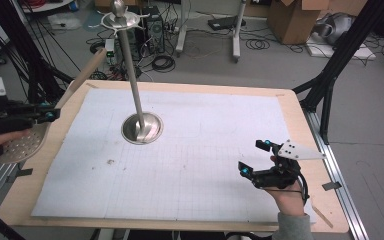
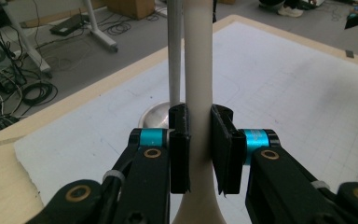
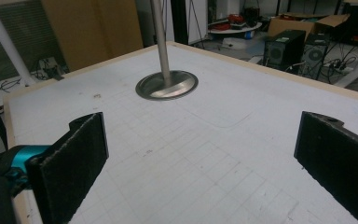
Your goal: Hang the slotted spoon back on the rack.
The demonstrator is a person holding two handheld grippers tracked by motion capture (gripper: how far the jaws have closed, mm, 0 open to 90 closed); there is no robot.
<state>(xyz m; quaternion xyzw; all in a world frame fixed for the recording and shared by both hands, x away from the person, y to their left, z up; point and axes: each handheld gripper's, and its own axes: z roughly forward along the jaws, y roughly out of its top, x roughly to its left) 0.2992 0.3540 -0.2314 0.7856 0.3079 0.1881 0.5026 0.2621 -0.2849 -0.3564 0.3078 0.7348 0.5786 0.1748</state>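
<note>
Desk: I see one wooden desk [image 1: 300,107], and one white gridded sheet [image 1: 205,150] covers most of its top.
Stand: one metal stand [image 1: 141,127] is on the sheet, toward the far left part. It has one round base and one thin upright pole with hooks at the top.
Skimmer: one perforated metal skimmer [image 1: 22,145] with one pale wooden handle. It is held over the left edge of the desk; the round holed head is low, near my left hand, and the handle points up and away toward the stand.
Left tongs: my left tongs [image 2: 199,149] are closed tight on the skimmer handle, one pad on each side of it, near the head end.
Right tongs: my right tongs [image 1: 252,156] are spread wide with nothing between the two pads. They hover over the near right part of the sheet, well apart from the stand.
Hands: two, one on each tool.
</note>
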